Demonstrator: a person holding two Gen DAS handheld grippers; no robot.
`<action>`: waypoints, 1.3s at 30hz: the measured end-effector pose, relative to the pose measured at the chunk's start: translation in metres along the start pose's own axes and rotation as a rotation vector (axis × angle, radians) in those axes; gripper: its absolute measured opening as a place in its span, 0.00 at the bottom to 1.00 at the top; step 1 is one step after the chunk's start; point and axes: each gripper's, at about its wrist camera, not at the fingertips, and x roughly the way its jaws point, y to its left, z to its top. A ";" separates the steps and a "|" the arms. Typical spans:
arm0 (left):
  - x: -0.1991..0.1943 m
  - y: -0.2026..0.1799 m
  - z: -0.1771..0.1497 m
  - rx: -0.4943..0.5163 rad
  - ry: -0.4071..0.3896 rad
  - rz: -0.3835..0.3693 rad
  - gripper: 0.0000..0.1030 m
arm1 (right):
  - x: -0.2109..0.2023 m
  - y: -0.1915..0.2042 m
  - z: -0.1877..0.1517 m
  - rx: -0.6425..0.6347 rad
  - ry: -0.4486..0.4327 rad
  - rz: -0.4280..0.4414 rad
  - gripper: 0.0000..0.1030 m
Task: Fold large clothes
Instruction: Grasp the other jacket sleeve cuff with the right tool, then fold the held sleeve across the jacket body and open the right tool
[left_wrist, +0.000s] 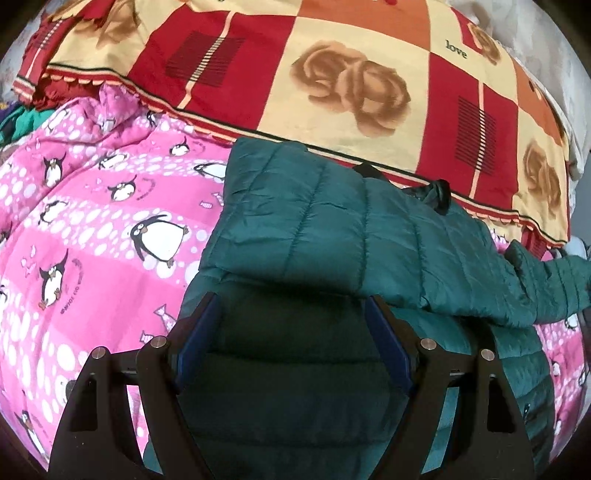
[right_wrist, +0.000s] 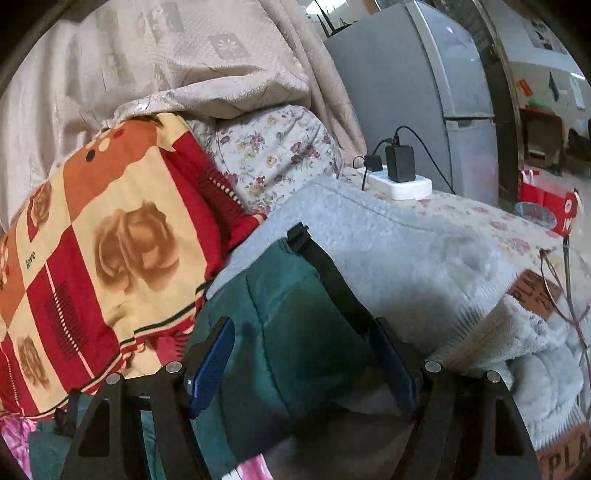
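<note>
The green quilted jacket (left_wrist: 332, 229) is lying folded on the pink penguin blanket (left_wrist: 92, 240), its near part sitting between the fingers of the left gripper (left_wrist: 291, 306), which are standing wide apart and pressing on nothing. The left gripper is pointing steeply down at it. In the right wrist view a fold of the jacket (right_wrist: 295, 325) is lying between the spread fingers of the right gripper (right_wrist: 303, 332); whether the pads are touching it I cannot tell. A red and cream rose quilt (left_wrist: 351, 74) is lying behind, a grey fleece (right_wrist: 406, 266) beside, and a white power strip (right_wrist: 402, 182) beyond.
</note>
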 end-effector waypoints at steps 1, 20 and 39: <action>0.000 0.001 0.000 -0.005 -0.001 -0.002 0.78 | 0.004 0.000 0.000 -0.009 0.012 -0.025 0.67; 0.012 -0.012 -0.009 0.127 0.029 0.187 0.78 | -0.087 0.178 -0.076 -0.052 0.059 0.375 0.17; 0.021 -0.004 -0.009 0.087 0.061 0.157 0.81 | -0.012 0.365 -0.242 -0.413 0.532 0.608 0.39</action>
